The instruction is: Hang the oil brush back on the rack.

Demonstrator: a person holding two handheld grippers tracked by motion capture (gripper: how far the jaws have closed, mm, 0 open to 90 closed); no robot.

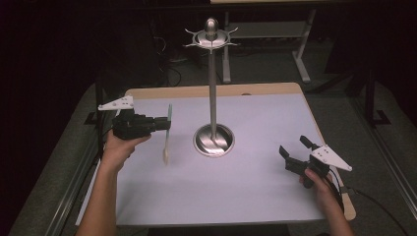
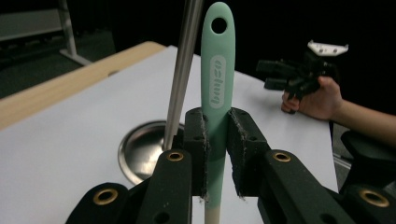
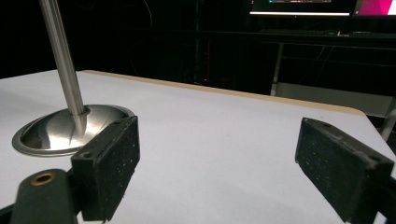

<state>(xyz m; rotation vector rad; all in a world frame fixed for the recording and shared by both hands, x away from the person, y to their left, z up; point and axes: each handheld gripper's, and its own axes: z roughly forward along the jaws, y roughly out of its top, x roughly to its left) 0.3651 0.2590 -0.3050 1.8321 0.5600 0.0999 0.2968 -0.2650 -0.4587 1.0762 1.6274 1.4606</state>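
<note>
1 green utensil [image 2: 217, 93], upright, pinched in left tongs [image 2: 217, 140] above table [image 1: 255, 196], beside 1 steel stand [image 1: 213, 98]; right tongs [image 1: 294, 149] spread, empty, near the table's right edge

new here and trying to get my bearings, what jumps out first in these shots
A tall steel utensil stand with a hooked crown rises from the middle of the white table. Left of it, the left tongs clamp a mint green utensil handle, held upright. At the right, the right tongs gape open, holding nothing.
</note>
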